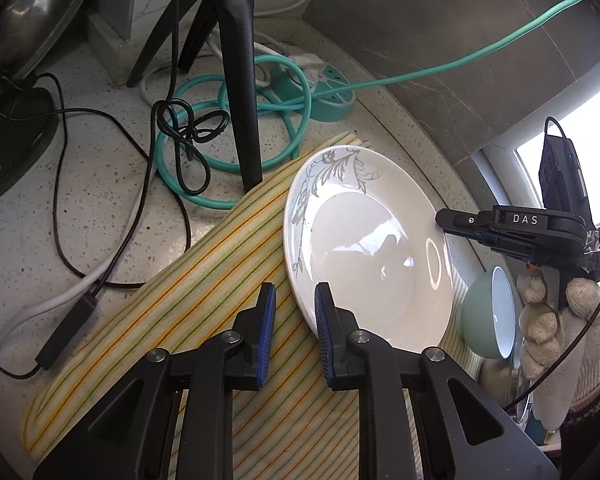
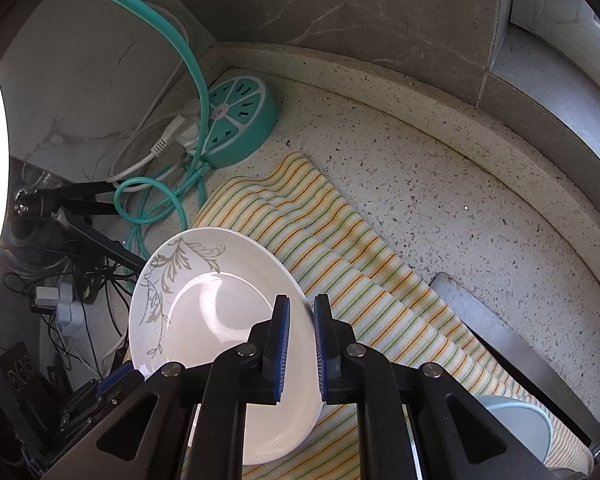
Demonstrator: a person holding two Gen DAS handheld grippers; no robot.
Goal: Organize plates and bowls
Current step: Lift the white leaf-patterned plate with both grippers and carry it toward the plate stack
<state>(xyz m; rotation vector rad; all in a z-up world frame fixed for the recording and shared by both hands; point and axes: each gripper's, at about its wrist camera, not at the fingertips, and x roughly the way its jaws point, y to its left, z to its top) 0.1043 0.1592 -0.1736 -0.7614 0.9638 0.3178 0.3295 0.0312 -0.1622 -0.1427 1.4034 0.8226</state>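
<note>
Above the striped cloth [image 2: 340,248], the white plate [image 2: 204,320] was tilted, each rim clenched in a claw: left claw [image 1: 296,320], right claw [image 2: 300,320]. Bare surface [image 2: 440,184] lay beyond the cloth; a green bowl [image 1: 480,316] sat beside the plate.

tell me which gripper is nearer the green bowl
Right. The right gripper grips the plate rim on the side by the green bowl; the left gripper is at the plate's far rim.

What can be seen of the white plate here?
The plate is glossy white, seemingly ceramic, with a grey leaf pattern along one rim and no visible chips. It sits tilted over the striped cloth. The right tongs clamp its rim; the left tongs straddle the opposite edge.
</note>
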